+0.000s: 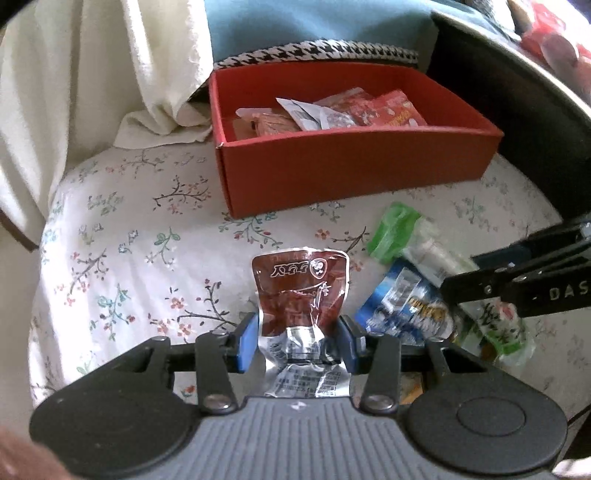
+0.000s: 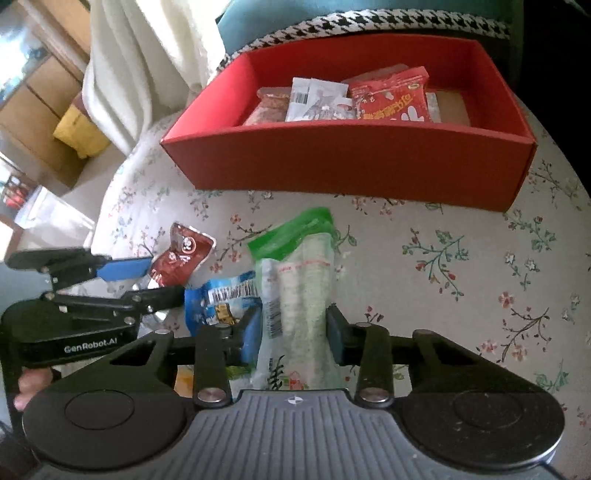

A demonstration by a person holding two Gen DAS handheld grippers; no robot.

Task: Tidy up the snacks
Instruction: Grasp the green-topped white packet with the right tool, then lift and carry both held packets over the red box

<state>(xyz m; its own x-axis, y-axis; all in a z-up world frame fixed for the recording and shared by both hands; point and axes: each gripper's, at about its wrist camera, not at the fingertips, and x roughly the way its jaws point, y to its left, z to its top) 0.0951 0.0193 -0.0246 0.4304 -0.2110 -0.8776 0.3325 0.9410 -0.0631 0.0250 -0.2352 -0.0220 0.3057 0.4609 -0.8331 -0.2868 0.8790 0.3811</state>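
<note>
A white cloth printed with small flowering branches point(image 1: 122, 236) is covering the surface and filling most of both views. A cream fabric point(image 1: 92, 66) is hanging in folds at the upper left, its lower edge resting on the floral cloth. Behind it, a black-and-white houndstooth edge point(image 2: 369, 22) is running across the back beneath teal fabric point(image 1: 314, 22). Wooden furniture point(image 2: 33, 92) is standing at the far left, with something yellow point(image 2: 79, 131) sitting in it.
</note>
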